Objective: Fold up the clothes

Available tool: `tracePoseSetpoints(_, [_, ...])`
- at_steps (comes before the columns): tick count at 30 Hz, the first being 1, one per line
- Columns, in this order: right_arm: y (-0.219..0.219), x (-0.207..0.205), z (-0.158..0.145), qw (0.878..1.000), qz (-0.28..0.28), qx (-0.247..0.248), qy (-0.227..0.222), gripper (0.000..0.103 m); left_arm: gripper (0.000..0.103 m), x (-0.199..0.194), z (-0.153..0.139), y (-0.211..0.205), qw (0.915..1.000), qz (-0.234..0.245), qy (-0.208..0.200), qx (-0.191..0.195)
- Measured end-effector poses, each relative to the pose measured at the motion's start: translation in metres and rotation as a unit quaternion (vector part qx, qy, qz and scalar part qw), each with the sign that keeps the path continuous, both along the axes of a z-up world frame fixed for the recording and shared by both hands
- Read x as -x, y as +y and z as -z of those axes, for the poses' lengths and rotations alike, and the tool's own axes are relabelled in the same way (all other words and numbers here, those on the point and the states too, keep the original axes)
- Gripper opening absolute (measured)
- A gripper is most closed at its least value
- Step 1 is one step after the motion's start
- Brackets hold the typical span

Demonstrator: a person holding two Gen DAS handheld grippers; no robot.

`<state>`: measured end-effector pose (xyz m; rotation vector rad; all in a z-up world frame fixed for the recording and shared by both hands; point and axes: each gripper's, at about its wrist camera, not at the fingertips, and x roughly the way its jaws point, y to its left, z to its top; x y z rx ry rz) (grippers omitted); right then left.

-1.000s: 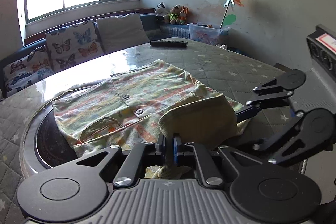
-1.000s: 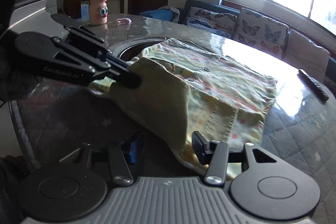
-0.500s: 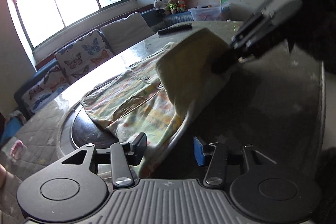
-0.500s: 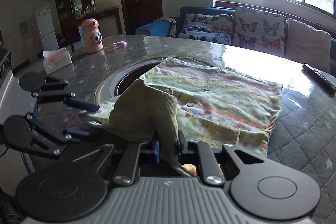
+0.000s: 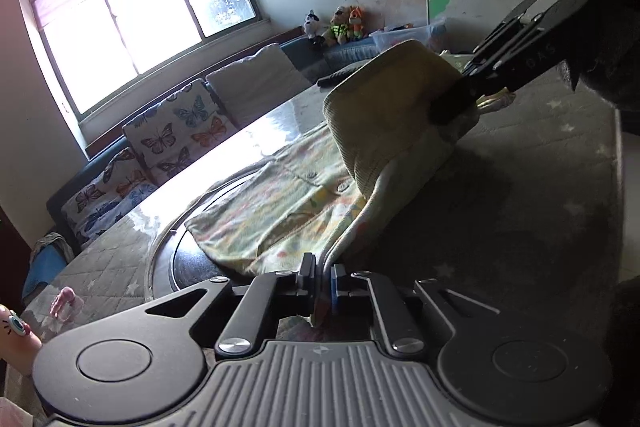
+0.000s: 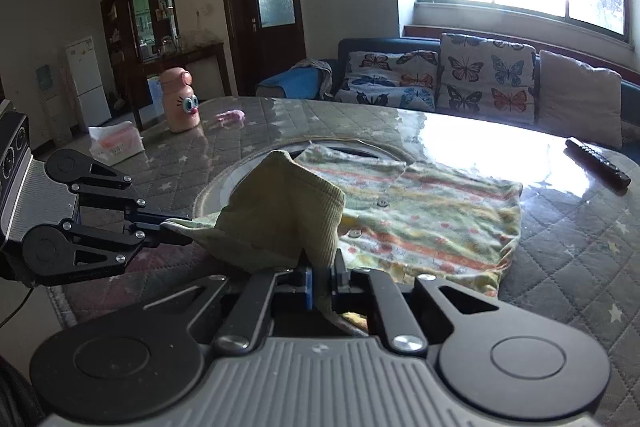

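Both grippers, left gripper (image 5: pixel 323 277) and right gripper (image 6: pixel 320 277), pinch the shirt (image 6: pixel 432 215) hem, low centre of each frame; lifting evenly should keep the fold straight.

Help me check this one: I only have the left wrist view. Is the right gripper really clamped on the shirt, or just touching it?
Observer: Clamped. In its own view the right gripper is shut on the shirt, with the olive ribbed fold pinched between its pads.
Operator: And the part of the shirt that is not lifted?
Observer: The buttoned front lies flat on the table, and its far edge stops short of a dark remote.
Operator: Anything on the left gripper's side?
Observer: Beyond the left gripper, a tissue pack sits near a pink bottle with cartoon eyes. Both are clear of the shirt.
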<state>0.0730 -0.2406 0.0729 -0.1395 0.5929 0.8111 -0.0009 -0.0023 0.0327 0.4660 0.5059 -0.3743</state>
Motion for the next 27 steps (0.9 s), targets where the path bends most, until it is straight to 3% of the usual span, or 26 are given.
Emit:
tracePoseSetpoints(8, [-0.019,0.054,-0.038,0.999,-0.040,-0.013,0.002,0.007,0.008,0.059,-0.042,0.001,0.9991,0.022,0.031,0.020])
tracePoseSetpoints(12, [-0.017,0.053,-0.049,0.999,-0.046,-0.012,-0.001,0.007,0.008,0.057,-0.053,0.005,0.9983,0.015,0.035,0.044])
tracePoseSetpoints(16, [-0.009,0.033,-0.052,0.999,-0.043,-0.004,-0.006,0.007,0.008,0.027,-0.055,0.014,0.9970,-0.006,0.037,0.068])
tracePoseSetpoints(22, [0.018,-0.039,-0.055,0.999,-0.046,0.026,-0.007,0.007,0.008,-0.037,-0.054,0.032,0.9930,-0.043,0.054,0.096])
tracePoseSetpoints(27, [0.046,-0.102,-0.037,0.998,-0.038,0.049,0.019,0.007,0.008,-0.096,-0.033,0.049,0.9865,-0.075,0.094,0.110])
